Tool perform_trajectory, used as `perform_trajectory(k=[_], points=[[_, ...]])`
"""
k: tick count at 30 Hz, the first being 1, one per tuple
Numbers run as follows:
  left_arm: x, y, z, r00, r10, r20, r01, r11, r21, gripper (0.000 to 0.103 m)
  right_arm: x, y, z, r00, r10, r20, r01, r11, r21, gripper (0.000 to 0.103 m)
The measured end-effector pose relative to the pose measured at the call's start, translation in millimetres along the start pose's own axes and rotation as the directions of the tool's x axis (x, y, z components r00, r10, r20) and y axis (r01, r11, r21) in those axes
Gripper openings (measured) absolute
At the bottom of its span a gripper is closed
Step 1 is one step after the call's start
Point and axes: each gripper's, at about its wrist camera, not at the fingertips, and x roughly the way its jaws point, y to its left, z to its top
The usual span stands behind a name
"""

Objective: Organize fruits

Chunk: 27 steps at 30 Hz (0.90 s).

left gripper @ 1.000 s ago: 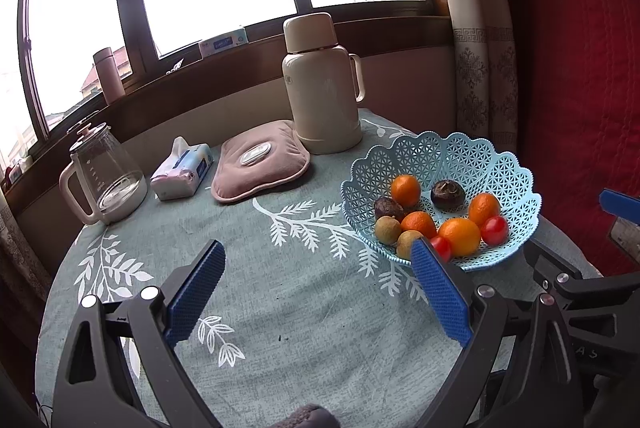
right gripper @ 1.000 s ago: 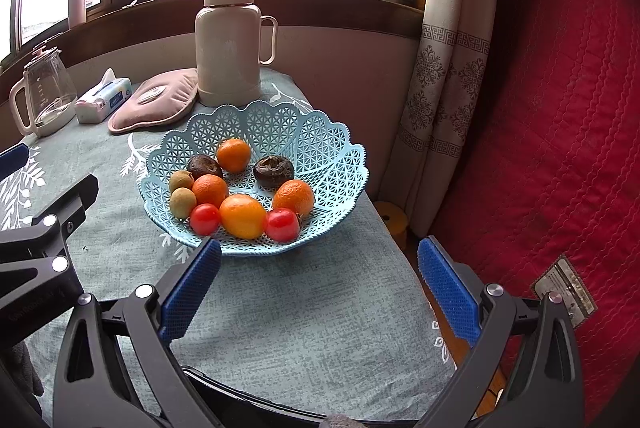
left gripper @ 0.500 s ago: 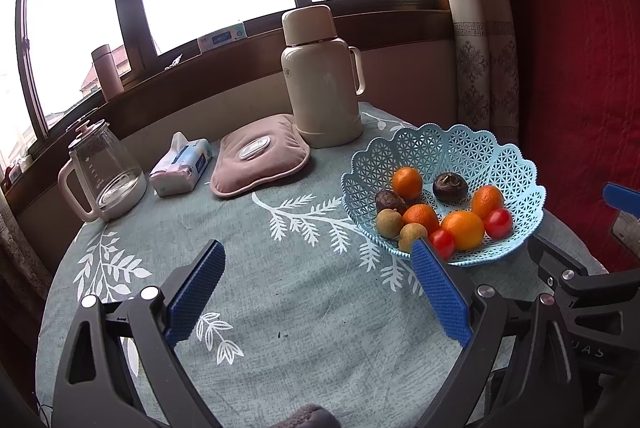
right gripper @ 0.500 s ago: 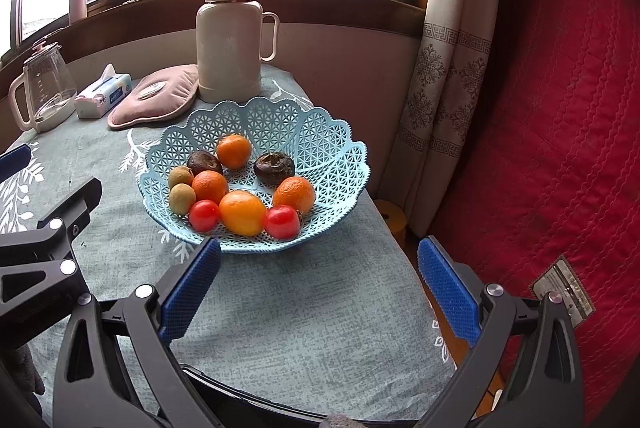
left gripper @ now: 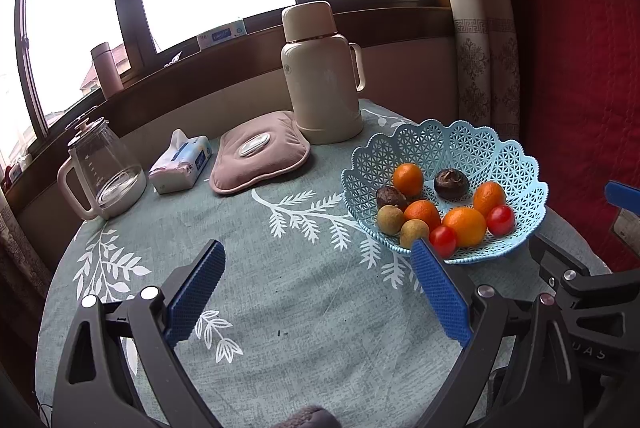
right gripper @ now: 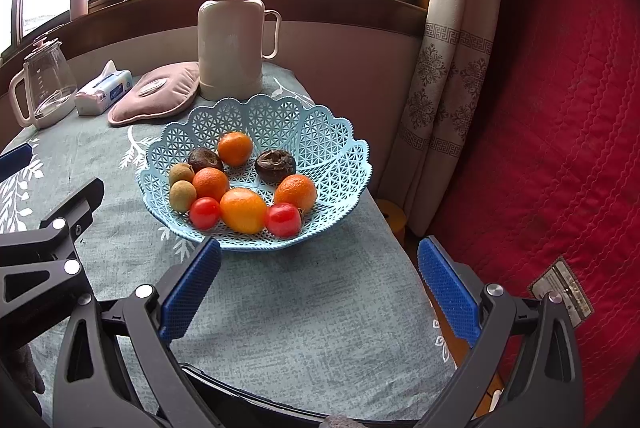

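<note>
I have both grippers held above the surface, and neither grasps anything. My left gripper has its blue pads spread wide over bare tablecloth, and my right gripper is released just as wide, near the surface's edge in front of the basket. The fruits all lie in that light blue lattice basket, which sits on the right side of the surface: four oranges, the largest at the front, flanked by two red tomatoes, two small tan fruits at the left, and two dark brown fruits toward the back. Behind the basket stands a beige thermos, with a pink pad, a tissue pack and a glass kettle lined up to its left.
</note>
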Motion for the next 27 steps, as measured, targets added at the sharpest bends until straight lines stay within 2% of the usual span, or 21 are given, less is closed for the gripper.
perform_trajectory(k=[27], points=[[2.4, -0.5, -3.3, 1.000, 0.003, -0.005, -0.003, 1.000, 0.009, 0.093, 0.2, 0.7, 0.6, 1.000, 0.000, -0.001, 0.000, 1.000, -0.002, 0.100]])
